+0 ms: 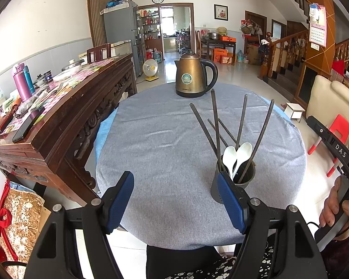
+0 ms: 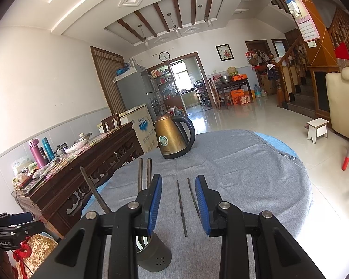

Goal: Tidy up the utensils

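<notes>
A dark grey utensil holder (image 1: 235, 186) stands on the grey tablecloth (image 1: 162, 139), with several dark chopsticks (image 1: 215, 121) and two white spoons (image 1: 240, 155) upright in it. My left gripper (image 1: 175, 200) hangs open over the near part of the table, its right pad just in front of the holder, with nothing between the pads. Two loose chopsticks (image 2: 181, 209) lie flat on the cloth beyond the holder (image 2: 151, 253). They show through the gap of my right gripper (image 2: 179, 204), which is open above them and holds nothing.
A bronze electric kettle (image 1: 193, 76) stands at the table's far side. A carved wooden sideboard (image 1: 69, 116) crowded with bottles and clutter runs along the left. A hand (image 1: 335, 207) holds the right tool's handle at the right edge. A cream sofa (image 2: 342, 97) and a small white stool (image 2: 317, 127) stand to the right.
</notes>
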